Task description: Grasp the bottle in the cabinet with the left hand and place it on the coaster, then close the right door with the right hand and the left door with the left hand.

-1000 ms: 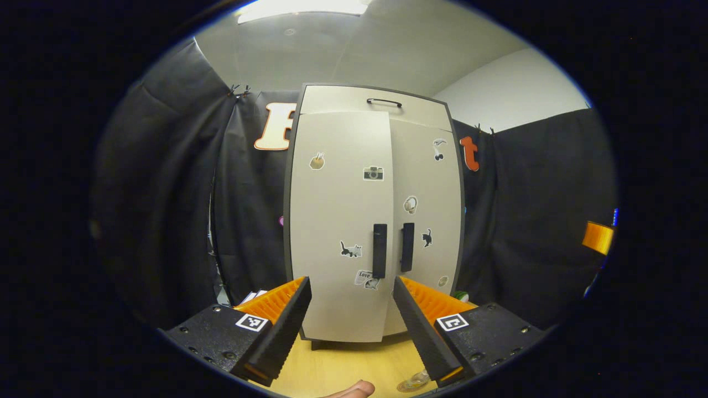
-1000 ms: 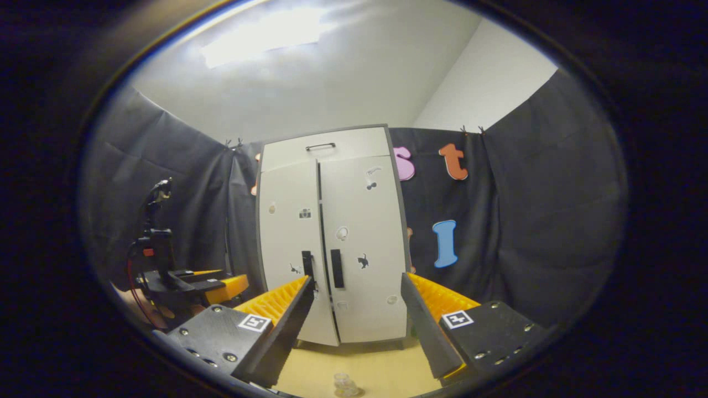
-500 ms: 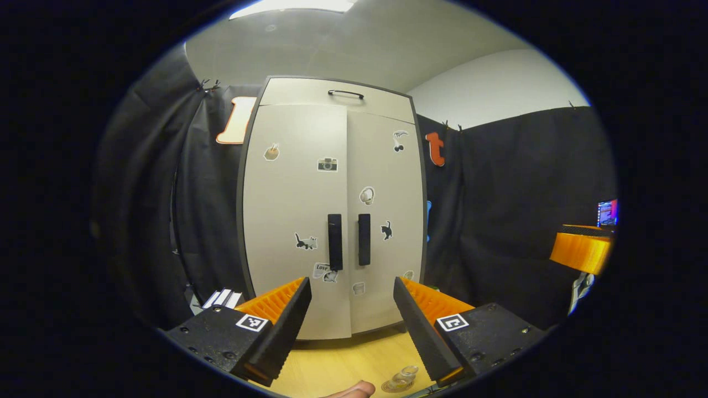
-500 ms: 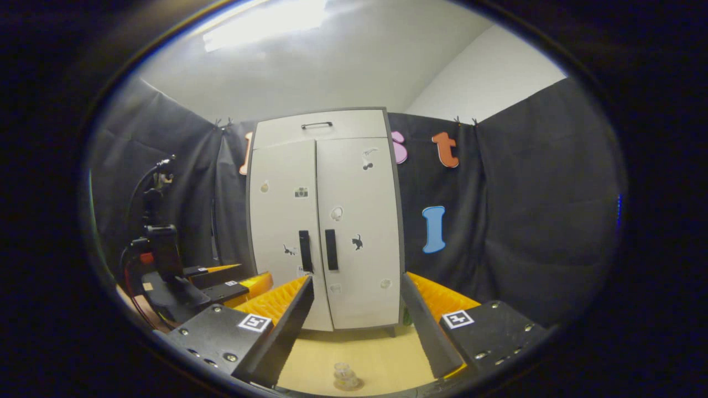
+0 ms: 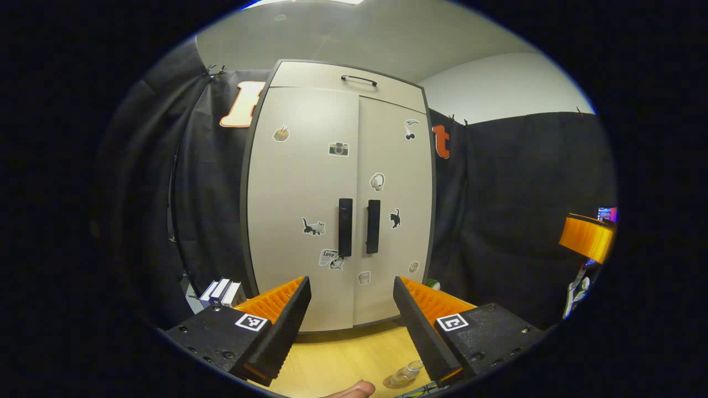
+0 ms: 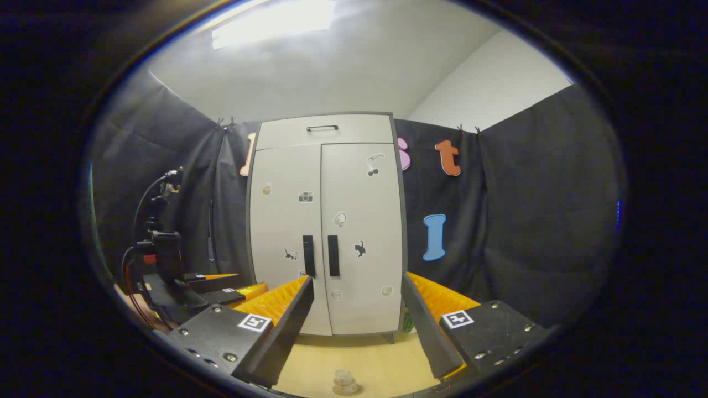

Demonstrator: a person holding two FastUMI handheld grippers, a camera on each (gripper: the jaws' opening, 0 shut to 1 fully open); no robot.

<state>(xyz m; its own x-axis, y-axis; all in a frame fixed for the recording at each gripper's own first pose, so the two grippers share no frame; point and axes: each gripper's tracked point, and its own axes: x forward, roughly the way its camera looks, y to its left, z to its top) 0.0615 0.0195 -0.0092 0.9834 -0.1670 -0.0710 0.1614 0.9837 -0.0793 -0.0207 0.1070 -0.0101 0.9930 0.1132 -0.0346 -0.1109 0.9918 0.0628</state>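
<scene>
The pale cabinet (image 5: 310, 182) stands at the back of the wooden table with both doors flush and their two dark handles (image 5: 359, 226) side by side. My left gripper (image 5: 350, 282) is open in front of it, apart from the doors, with nothing between its fingers. A small clear bottle (image 5: 408, 373) stands upright on a round coaster (image 5: 394, 382) near the table's front edge. In the right gripper view the cabinet (image 6: 354, 221) is also shut, the bottle (image 6: 345, 380) stands low in the middle, and my right gripper (image 6: 357, 278) is open and empty.
A person's fingertip (image 5: 357, 389) shows at the bottom edge. Small boxes (image 5: 221, 292) stand left of the cabinet and a green object (image 5: 434, 284) right of it. The left gripper (image 6: 249, 280) and its mount sit at the left; part of the right gripper (image 5: 586, 240) shows at the far right.
The left door, ajar a second ago, has swung flush with the right one. Both grippers have drawn back a little from the cabinet and stayed open.
</scene>
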